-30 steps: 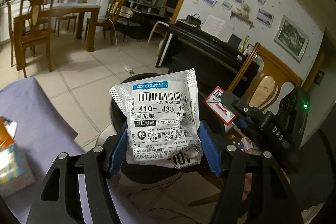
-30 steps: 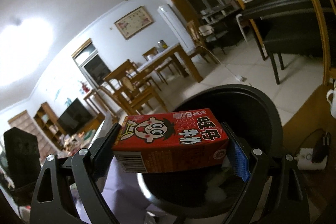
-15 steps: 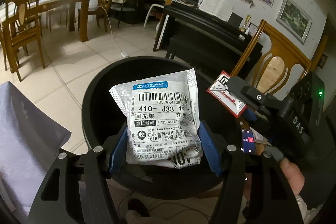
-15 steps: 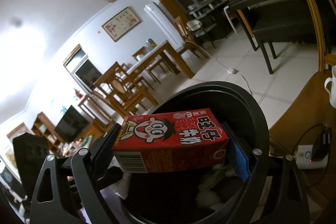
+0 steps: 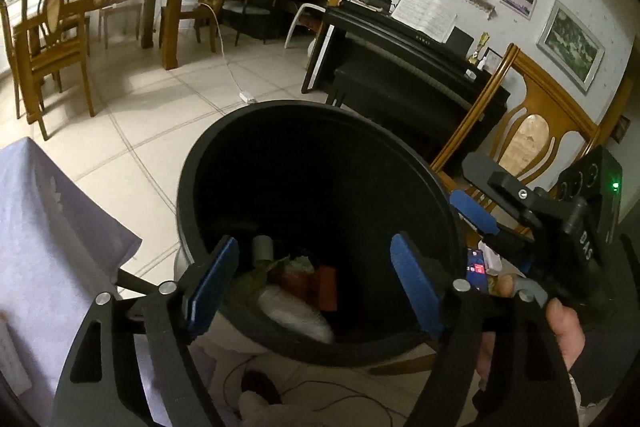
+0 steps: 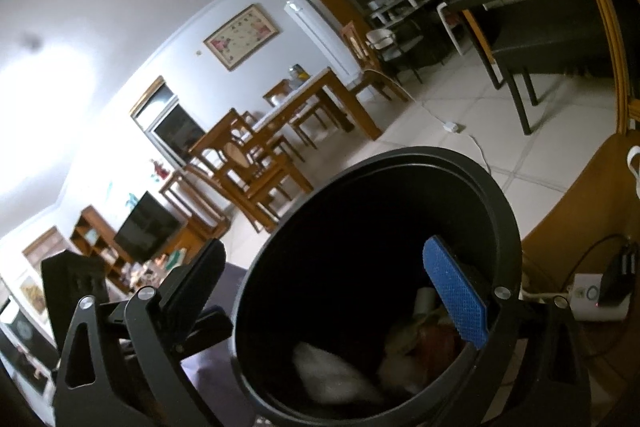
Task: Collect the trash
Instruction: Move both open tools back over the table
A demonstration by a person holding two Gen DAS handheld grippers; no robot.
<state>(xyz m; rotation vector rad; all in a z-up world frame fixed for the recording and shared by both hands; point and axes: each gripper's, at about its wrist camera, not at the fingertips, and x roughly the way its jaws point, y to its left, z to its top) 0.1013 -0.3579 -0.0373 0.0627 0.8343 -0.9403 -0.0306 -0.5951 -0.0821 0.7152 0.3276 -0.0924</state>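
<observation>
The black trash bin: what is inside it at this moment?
Inside the black trash bin lie a whitish packet, a red carton, a grey cylinder and crumpled greenish scraps. The bottom beneath them and the dark far side cannot be made out.

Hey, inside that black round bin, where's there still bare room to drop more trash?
The far half of the black round bin looks bare beneath its far wall. The near side is crowded: a white plastic pouch, a red carton and crumpled scraps.
</observation>
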